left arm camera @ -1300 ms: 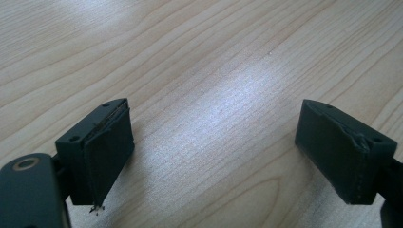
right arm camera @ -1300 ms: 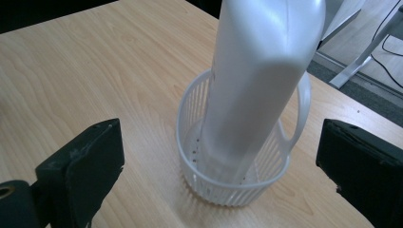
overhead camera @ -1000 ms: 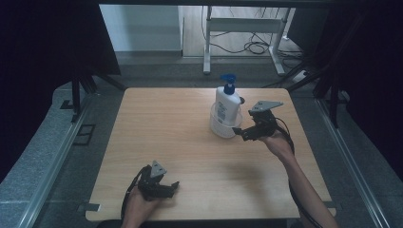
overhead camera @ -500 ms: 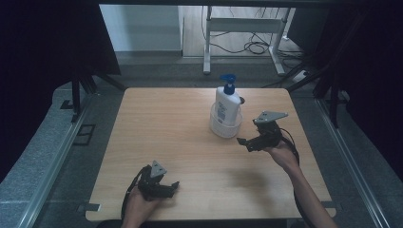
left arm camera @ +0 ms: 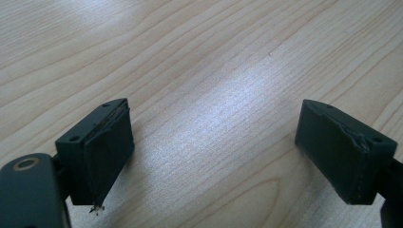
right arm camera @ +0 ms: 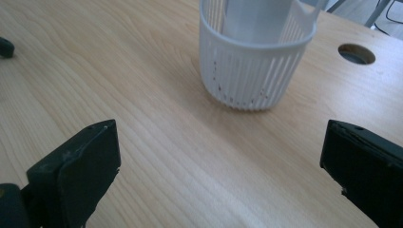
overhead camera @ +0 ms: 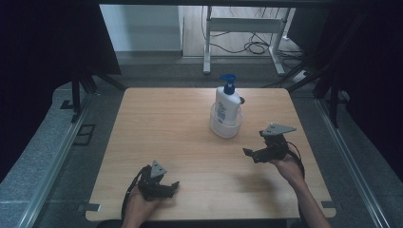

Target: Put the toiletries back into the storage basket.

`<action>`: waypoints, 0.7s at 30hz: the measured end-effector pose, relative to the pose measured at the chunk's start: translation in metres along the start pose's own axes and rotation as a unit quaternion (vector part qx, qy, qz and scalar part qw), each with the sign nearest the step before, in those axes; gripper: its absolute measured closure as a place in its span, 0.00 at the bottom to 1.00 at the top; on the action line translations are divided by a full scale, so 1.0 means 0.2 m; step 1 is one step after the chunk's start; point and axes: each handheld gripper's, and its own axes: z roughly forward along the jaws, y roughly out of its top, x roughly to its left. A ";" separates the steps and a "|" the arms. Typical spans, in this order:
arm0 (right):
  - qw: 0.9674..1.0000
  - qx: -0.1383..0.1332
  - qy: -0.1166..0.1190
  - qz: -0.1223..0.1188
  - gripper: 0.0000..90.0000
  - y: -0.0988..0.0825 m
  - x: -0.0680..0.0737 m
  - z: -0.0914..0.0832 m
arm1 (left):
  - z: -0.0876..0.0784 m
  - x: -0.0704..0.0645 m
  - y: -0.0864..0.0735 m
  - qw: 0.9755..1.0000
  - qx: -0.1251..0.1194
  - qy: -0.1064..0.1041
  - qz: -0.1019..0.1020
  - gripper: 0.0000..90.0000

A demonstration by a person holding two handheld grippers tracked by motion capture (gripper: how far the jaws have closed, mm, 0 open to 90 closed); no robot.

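Right gripper [overhead camera: 250, 153], jaws released, faces the bottle [overhead camera: 227, 102] in its basket [right arm camera: 254, 71] near the table's far edge; the next move calls for closing in squarely. Left gripper [overhead camera: 172, 186], released, rests at the near edge.

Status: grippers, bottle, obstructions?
Left gripper open, empty, near edge. Right gripper open, short of basket. Bottle upright in basket. Nothing between.
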 end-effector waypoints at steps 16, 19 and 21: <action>0.999 0.037 -0.011 -0.007 0.00 -0.24 0.06 0.00 | 0.00 0.00 0.00 1.000 -0.002 0.002 -0.004 0.13; 0.999 0.046 -0.011 -0.008 0.00 -0.28 0.07 0.01 | 0.00 0.00 0.00 1.000 -0.002 0.002 -0.004 0.13; 0.999 0.051 -0.008 -0.005 0.00 -0.31 0.08 0.02 | 0.00 -0.01 0.00 1.000 -0.002 0.002 -0.005 0.13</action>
